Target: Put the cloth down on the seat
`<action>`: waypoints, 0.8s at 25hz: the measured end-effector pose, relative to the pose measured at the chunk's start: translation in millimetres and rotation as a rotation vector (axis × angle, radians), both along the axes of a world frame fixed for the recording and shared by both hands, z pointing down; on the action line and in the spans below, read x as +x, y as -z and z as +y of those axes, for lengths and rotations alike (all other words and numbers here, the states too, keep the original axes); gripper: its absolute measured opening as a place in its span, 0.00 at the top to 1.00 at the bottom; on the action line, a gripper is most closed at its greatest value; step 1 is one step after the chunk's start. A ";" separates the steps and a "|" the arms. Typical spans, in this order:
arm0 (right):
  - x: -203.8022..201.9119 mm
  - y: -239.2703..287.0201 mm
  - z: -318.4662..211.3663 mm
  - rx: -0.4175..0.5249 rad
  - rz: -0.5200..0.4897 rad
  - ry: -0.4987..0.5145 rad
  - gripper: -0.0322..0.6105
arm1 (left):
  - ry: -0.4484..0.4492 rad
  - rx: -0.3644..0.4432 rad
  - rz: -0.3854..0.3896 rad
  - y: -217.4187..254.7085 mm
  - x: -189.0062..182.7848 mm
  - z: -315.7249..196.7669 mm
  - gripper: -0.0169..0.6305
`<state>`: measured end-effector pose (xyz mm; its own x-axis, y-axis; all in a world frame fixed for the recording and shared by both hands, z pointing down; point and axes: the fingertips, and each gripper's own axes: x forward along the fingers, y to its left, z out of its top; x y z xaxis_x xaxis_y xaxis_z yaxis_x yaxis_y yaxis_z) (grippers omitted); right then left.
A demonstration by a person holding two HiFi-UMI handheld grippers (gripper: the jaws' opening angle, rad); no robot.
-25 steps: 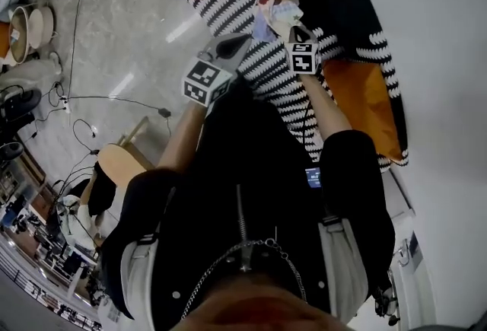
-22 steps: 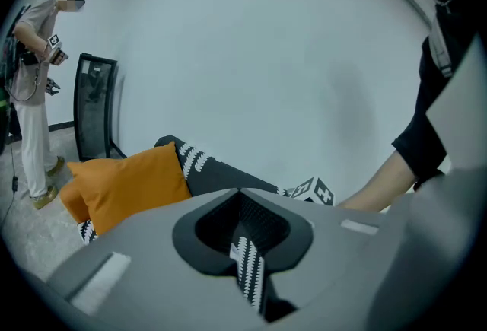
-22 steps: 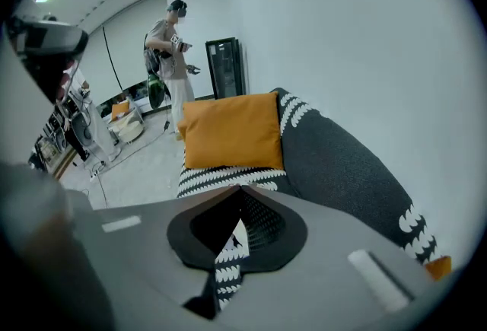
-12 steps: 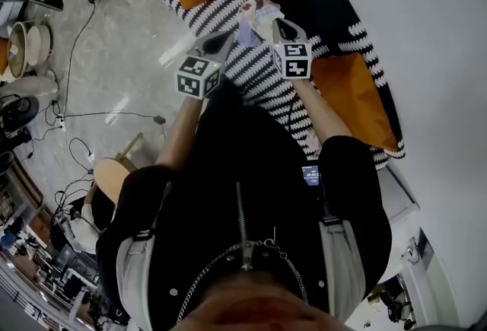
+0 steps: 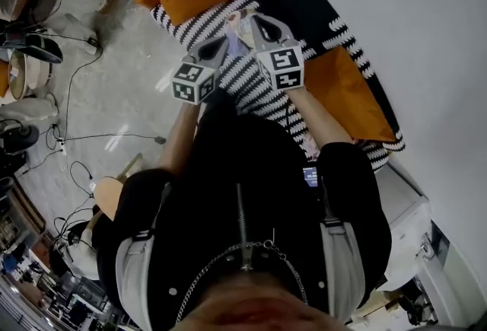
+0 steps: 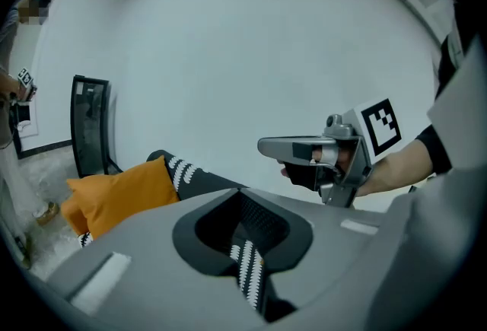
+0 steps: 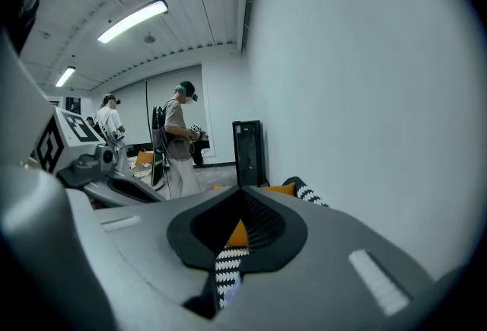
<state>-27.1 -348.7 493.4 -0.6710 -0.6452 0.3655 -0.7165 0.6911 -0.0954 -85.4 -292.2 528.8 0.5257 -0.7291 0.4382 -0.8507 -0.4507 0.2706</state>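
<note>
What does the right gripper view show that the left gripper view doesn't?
Only the right gripper view: standing people across the room, ceiling light strips, and the left gripper at its left edge.
Only the left gripper view: the right gripper side-on, jaws together, held by a hand.
Both: that gripper's own jaws closed, with the orange cushion and the striped seat beyond them, and the white wall.
</note>
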 end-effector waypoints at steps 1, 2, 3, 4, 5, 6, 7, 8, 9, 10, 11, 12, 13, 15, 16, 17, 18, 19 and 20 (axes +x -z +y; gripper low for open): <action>2.7 7.0 4.6 0.012 -0.008 0.004 0.95 | -0.007 0.007 0.000 1.8 4.2 3.4 0.96; 5.1 14.6 7.9 0.024 -0.018 0.007 0.95 | -0.013 0.014 -0.002 3.4 7.8 5.8 0.96; 7.0 22.5 10.6 0.037 -0.030 0.009 0.95 | -0.018 0.021 -0.005 5.2 10.3 7.5 0.96; 8.8 30.3 13.2 0.049 -0.041 0.010 0.95 | -0.022 0.029 -0.009 7.4 12.0 8.7 0.96; 10.7 37.8 16.0 0.061 -0.050 0.011 0.95 | -0.026 0.037 -0.012 9.9 13.3 9.7 0.96; 12.7 44.6 19.5 0.076 -0.055 0.013 0.95 | -0.028 0.045 -0.014 12.5 14.7 11.2 0.96; 14.7 50.4 23.9 0.091 -0.053 0.017 0.95 | -0.030 0.050 -0.015 15.1 16.4 13.4 0.96; 16.6 55.0 29.0 0.109 -0.046 0.021 0.95 | -0.032 0.054 -0.015 17.6 18.1 15.9 0.96; 18.2 59.1 34.2 0.124 -0.040 0.026 0.95 | -0.034 0.060 -0.015 20.3 19.5 18.2 0.96; 19.4 63.1 38.9 0.134 -0.041 0.030 0.95 | -0.038 0.068 -0.017 23.1 20.5 19.9 0.96; 20.8 66.5 42.6 0.138 -0.047 0.031 0.95 | -0.042 0.077 -0.020 25.9 21.5 20.9 0.96; 22.9 68.8 45.4 0.138 -0.056 0.031 0.95 | -0.047 0.085 -0.024 28.4 22.9 21.3 0.96; 25.9 70.0 47.2 0.137 -0.064 0.028 0.95 | -0.051 0.091 -0.029 30.6 25.1 21.5 0.96; 32.9 69.4 49.6 0.131 -0.077 0.021 0.95 | -0.056 0.098 -0.038 33.3 29.9 22.1 0.96; 35.9 68.4 50.8 0.128 -0.082 0.017 0.95 | -0.056 0.100 -0.044 33.2 31.3 23.0 0.96; 38.2 67.3 52.0 0.126 -0.085 0.014 0.95 | -0.057 0.102 -0.050 32.5 31.9 24.2 0.96; 40.1 66.5 53.0 0.126 -0.088 0.012 0.95 | -0.057 0.103 -0.053 32.4 32.2 25.3 0.96; 41.6 66.0 54.1 0.126 -0.090 0.011 0.95 | -0.057 0.105 -0.054 33.2 32.5 26.3 0.96; 42.9 65.8 54.9 0.127 -0.090 0.010 0.95 | -0.056 0.107 -0.054 34.6 32.8 27.1 0.96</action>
